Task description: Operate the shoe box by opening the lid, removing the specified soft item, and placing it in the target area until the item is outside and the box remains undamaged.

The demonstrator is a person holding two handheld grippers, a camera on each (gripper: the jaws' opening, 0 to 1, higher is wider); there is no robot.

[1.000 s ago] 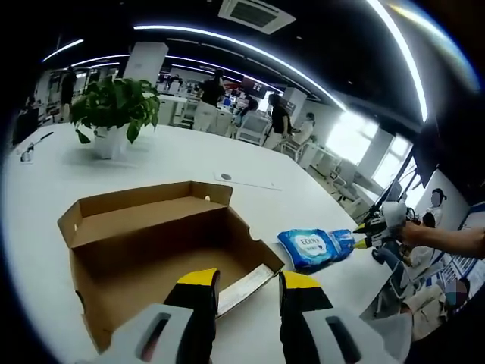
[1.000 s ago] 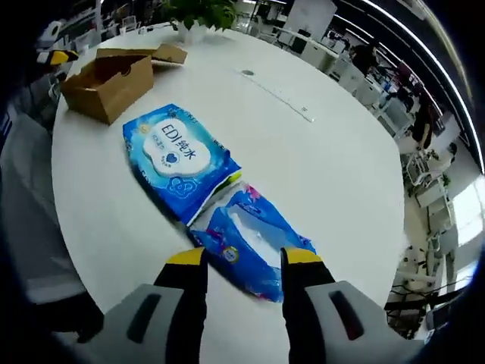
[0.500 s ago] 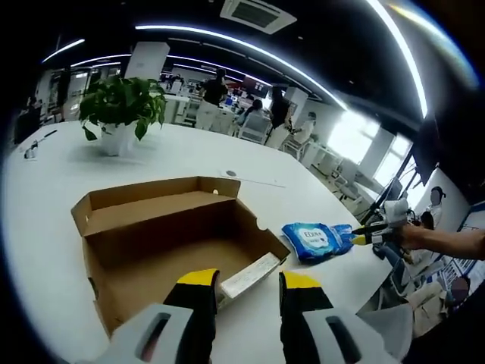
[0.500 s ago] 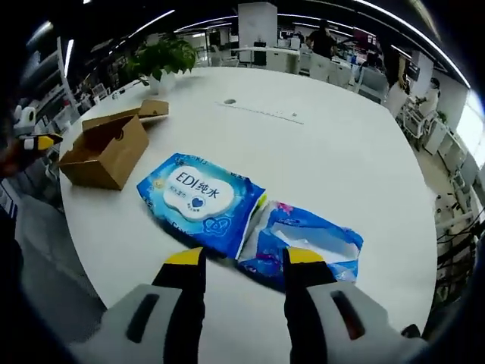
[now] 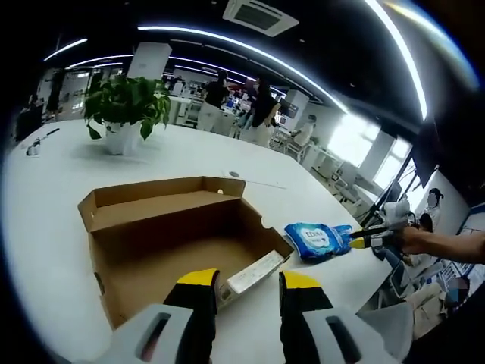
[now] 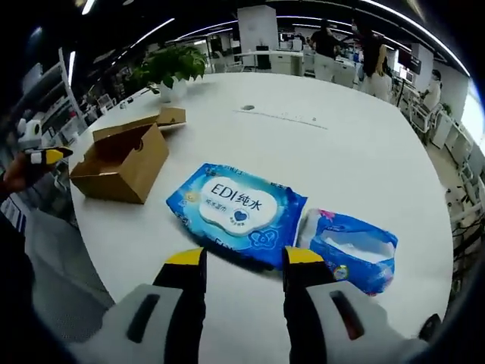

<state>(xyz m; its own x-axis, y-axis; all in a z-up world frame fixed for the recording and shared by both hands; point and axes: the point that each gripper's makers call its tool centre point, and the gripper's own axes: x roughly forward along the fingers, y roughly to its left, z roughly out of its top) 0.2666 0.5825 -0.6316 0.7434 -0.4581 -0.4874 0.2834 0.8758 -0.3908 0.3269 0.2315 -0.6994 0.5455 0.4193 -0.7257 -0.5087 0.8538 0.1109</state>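
Swinging your right tool [image 6: 236, 258], jaws spread and empty, off the torn pouch [image 6: 355, 249] to face the wipes pack [image 6: 239, 212] on the counter [image 6: 356, 167], you've left the pack outside the open shoe box [image 5: 178, 239], your left tool [image 5: 244, 280] hovering spread.

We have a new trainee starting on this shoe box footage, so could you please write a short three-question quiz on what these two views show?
1. True or false: the shoe box stands with its lid open.
2. In the right gripper view, which item lies nearest the right hand-held gripper? A) the potted plant B) the wipes pack C) the box
3. Fill in: beside the wipes pack lies a second, smaller ____ packet.

Key: 1 true: the lid is folded back and the inside shows. 2 B: the pack lies on the table just beyond the open jaws. 3 blue.
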